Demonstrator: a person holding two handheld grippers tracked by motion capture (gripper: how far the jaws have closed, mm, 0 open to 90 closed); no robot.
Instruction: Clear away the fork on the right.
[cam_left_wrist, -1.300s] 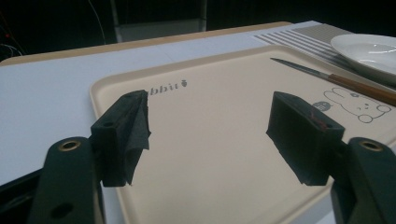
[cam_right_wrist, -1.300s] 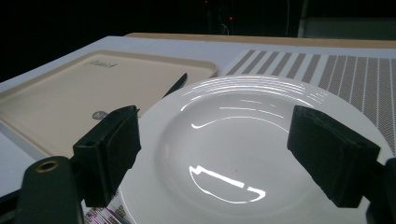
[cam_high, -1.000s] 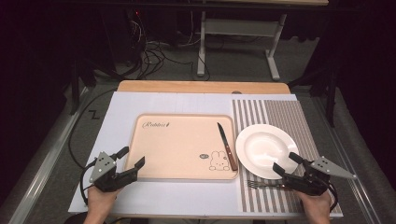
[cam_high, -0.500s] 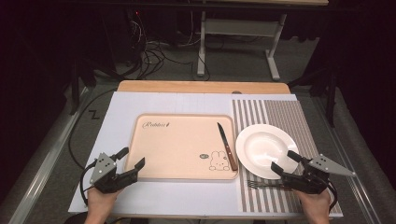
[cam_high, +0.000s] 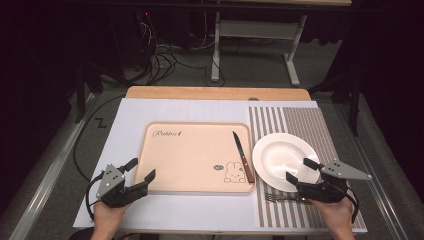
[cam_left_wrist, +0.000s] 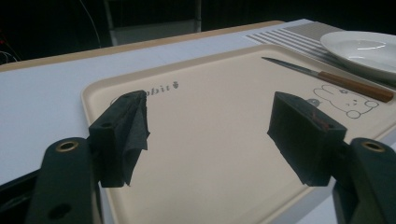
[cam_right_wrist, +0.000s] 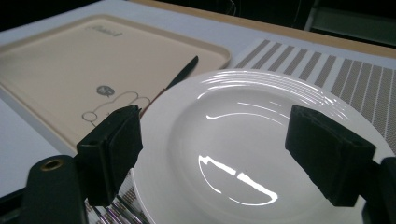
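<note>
A: Right gripper: fingers spread wide, empty, level with the plate rim at 6 o'clock, likely to take it. Fork just beneath.

B: Left gripper: fingers apart, empty, over the tray corner at 7 o'clock. Knife lies on the tray, 3 o'clock edge.

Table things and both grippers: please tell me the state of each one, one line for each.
left gripper: open, holds nothing, at the tray's near left corner.
right gripper: open, holds nothing, at the plate's near edge.
tray: flat on the white mat, carries the knife.
knife: lying flat at the tray's right side.
plate: upright, empty, on the striped mat.
fork: lying flat on the striped mat, near the plate.
</note>
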